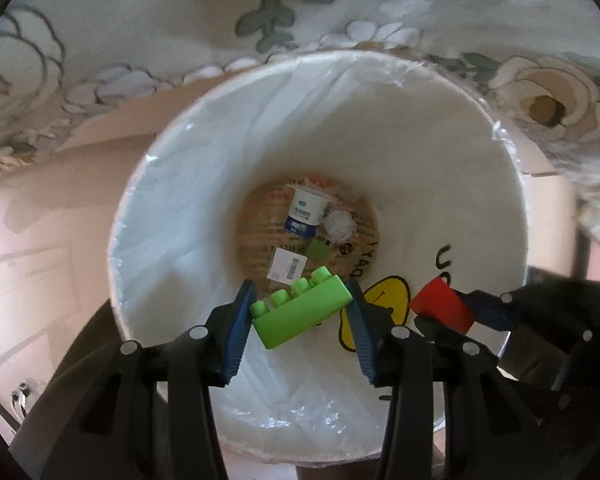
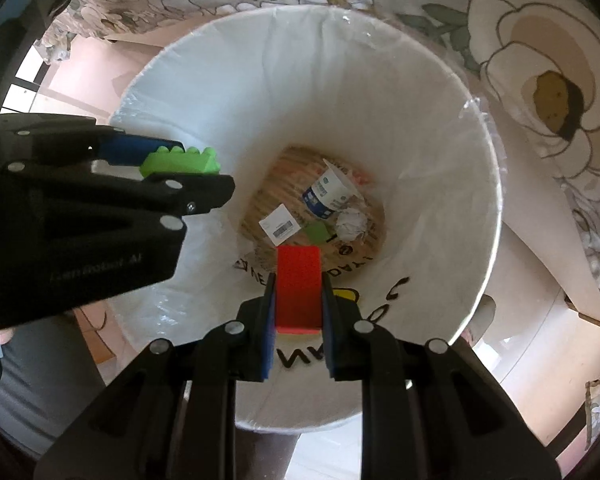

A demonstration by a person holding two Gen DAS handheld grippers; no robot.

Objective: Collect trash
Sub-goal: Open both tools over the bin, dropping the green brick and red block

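Studded green plastic brick point(image 1: 300, 309) and red block point(image 2: 299, 289) hang side by side over the white lined bin point(image 1: 440, 152). In the bin bottom: white-and-blue yogurt cup point(image 1: 306, 210), crumpled white paper ball point(image 1: 340, 226) beside it, barcode label point(image 1: 287, 265) nearer.

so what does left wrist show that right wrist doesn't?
Only left wrist: the studs on top of the green brick, seen from above between the left gripper fingers, and a yellow print on the bin wall.

Only right wrist: the red block head-on in the right gripper.

Both: the white lined bin, and in its bottom a yogurt cup, crumpled paper, barcode label and a small green piece.
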